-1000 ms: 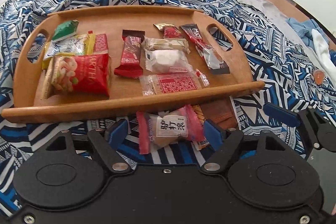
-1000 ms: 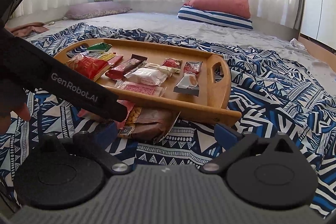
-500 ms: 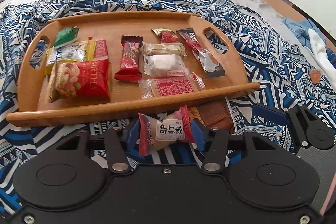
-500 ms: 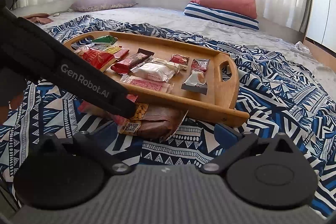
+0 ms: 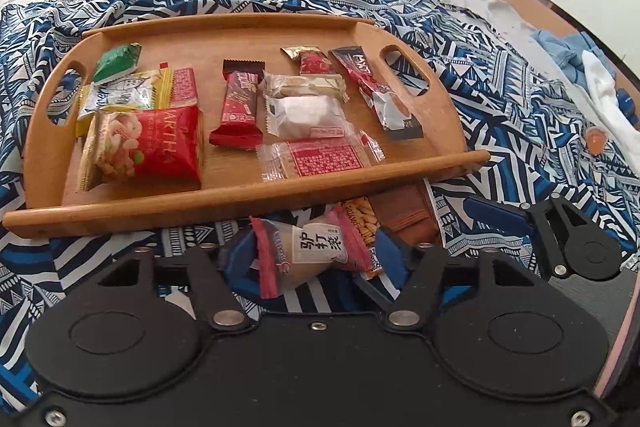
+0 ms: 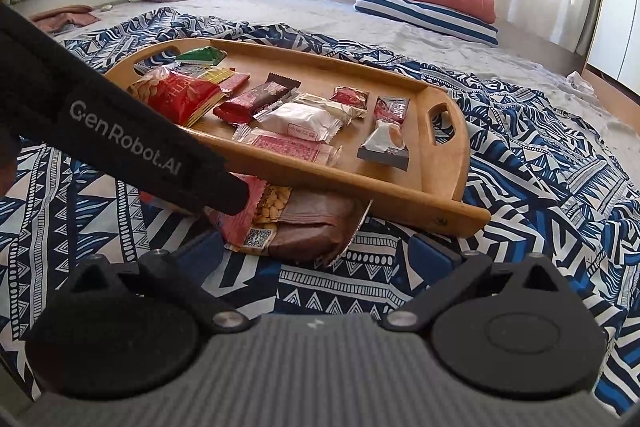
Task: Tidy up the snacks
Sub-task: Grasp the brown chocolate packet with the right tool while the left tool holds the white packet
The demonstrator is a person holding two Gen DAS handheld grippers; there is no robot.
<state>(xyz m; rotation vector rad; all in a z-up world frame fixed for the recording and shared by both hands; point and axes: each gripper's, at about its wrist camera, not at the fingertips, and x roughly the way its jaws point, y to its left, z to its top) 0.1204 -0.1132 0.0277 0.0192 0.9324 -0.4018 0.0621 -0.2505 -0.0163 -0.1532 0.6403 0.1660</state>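
Left wrist view, lower centre: pink-wrapped snack (image 5: 316,247) sits between the left gripper (image 5: 314,255) jaws, which have just been reopening — no firm clamp is seen, so it must be re-gripped and lifted onto the wooden tray (image 5: 240,199); the right gripper (image 6: 316,251) is spread, nothing held.

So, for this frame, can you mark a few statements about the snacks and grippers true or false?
1. The pink-wrapped snack lies on the wooden tray. False: the pink-wrapped snack lies on the patterned blanket in front of the wooden tray, between the fingers of the left gripper, which have just been opening.
2. Nothing is between the fingers of the right gripper. True.
3. A green packet sits near the tray's far left corner. True.
4. The tray stands on a bare table. False: it rests on the blue-and-white blanket spread over a bed.
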